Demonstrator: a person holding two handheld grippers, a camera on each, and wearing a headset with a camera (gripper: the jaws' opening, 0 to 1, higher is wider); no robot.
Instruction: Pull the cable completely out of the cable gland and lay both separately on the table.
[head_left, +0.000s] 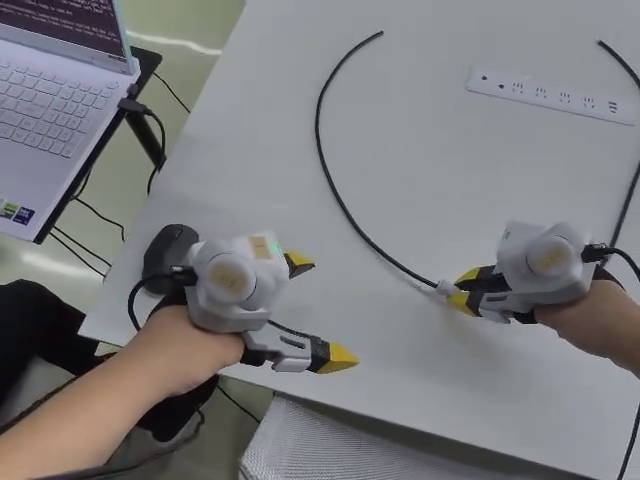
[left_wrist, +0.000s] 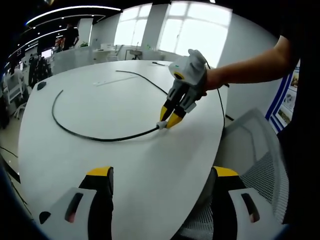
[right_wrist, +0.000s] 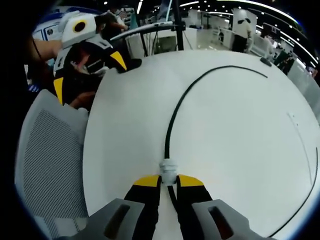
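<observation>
Nearest, the left hand-held gripper (head_left: 320, 310) is hovering at the near edge of the white worktop (head_left: 450, 170), its yellow-tipped jaws standing wide apart with nothing between them. At its 3 o'clock, well apart, the right hand-held gripper (head_left: 462, 290) is clamping the thin black cable (head_left: 318, 110) just behind the small white plastic cable gland (head_left: 443, 289). The gland is sitting threaded on the cable just ahead of the jaw tips. Its long axis is running along those jaws, pointing toward 9 o'clock in the head view. From it the cable is arcing across bare worktop toward 11 o'clock, its free end lying near 12. A white power strip (head_left: 550, 95) is lying at 1 o'clock, well apart.
</observation>
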